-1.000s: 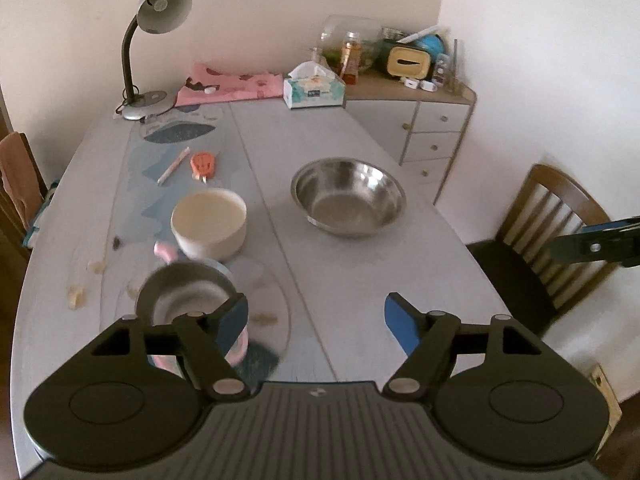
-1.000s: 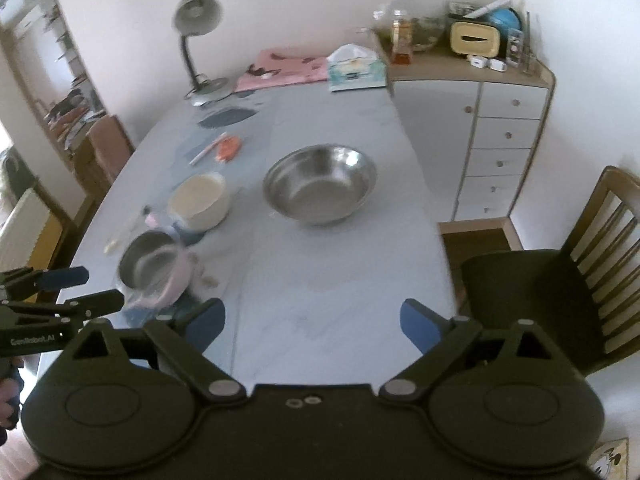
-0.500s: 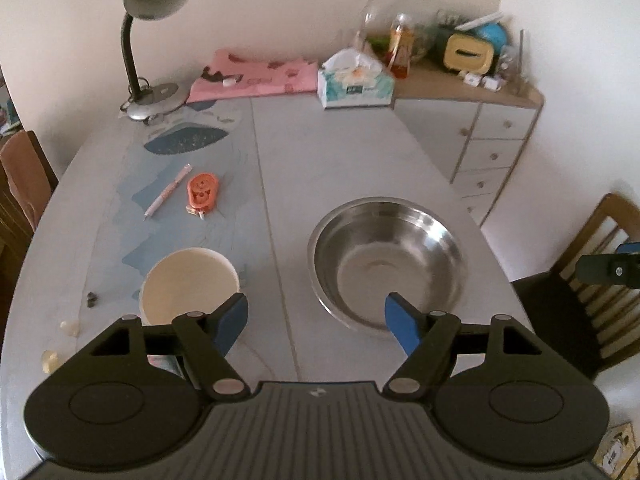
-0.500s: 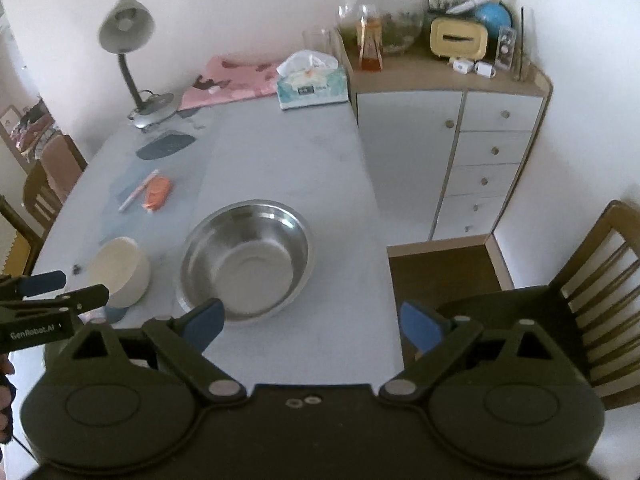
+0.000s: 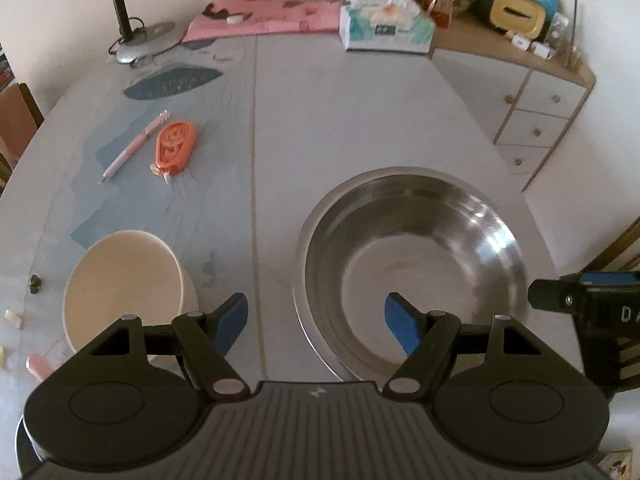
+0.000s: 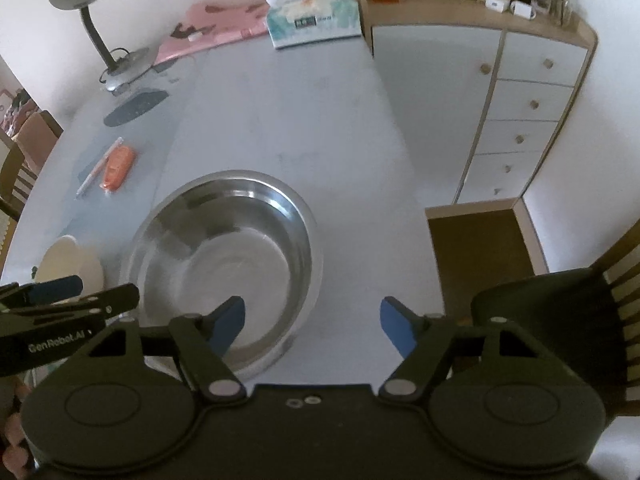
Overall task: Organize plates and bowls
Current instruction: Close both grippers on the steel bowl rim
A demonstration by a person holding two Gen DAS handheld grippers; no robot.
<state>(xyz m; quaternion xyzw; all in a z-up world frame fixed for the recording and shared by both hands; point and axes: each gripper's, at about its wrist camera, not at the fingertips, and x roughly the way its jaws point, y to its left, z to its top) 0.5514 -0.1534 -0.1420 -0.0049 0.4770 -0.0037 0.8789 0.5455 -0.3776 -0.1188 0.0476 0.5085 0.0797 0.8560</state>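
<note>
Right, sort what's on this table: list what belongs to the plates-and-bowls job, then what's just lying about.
For the job:
steel bowl
cream bowl

Just lying about:
orange tape dispenser
pink pen
tissue box
desk lamp
pink cloth

Both the left gripper and the right gripper are open, holding nothing.

The left gripper (image 5: 316,320) and the right gripper (image 6: 311,322) both have black bodies with blue pads on the fingertips. Between the jaws of both lies the steel bowl (image 5: 412,264), shiny silver-grey. Beside the left jaw of the left gripper is a cream bowl (image 5: 124,288), plain, without pattern. The table (image 5: 340,120) is pale grey; its left half has dark blue and light blue shapes. Far ahead of the jaws are an orange tape dispenser (image 5: 174,146), a pink pen (image 5: 134,148), a pink cloth (image 5: 264,18) with dark spots, and a white-and-teal tissue box (image 5: 386,30).
</note>
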